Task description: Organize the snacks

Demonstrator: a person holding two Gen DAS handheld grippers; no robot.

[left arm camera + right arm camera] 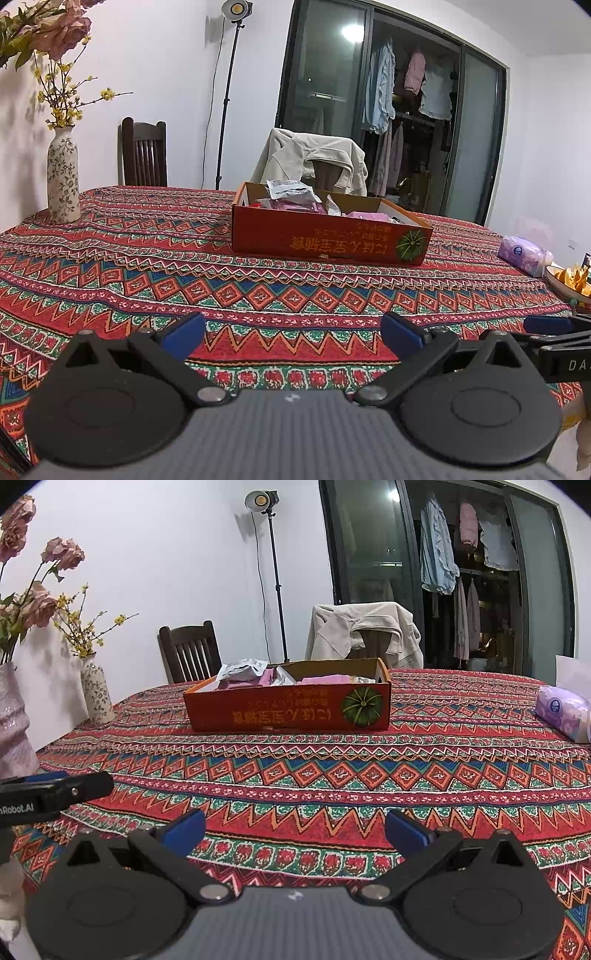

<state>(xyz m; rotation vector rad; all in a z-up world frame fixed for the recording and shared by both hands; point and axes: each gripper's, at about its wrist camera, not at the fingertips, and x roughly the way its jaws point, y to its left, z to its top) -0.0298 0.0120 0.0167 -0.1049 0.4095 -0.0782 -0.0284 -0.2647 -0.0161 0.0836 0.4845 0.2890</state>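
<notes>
Patterned tablecloth (258,280) | snack box (325,236) mid-table | left tool (293,334), right tool (295,829) level, low, wide, empty

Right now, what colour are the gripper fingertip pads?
Blue pads, clearest in the right wrist view.

We see a table covered with a red patterned tablecloth (147,266). On its far left corner stands a white floral vase (62,173) with yellow twigs, and in the right wrist view a bigger pink vase (13,720) with pink flowers is near it. Behind the table are a dark wooden chair (144,155) and a second chair with a beige jacket (314,158) over its back. A lamp on a stand (236,9) is by the white wall. Clothes (384,88) hang behind the glass doors. A purple tissue pack (563,712) lies at the right edge.
</notes>
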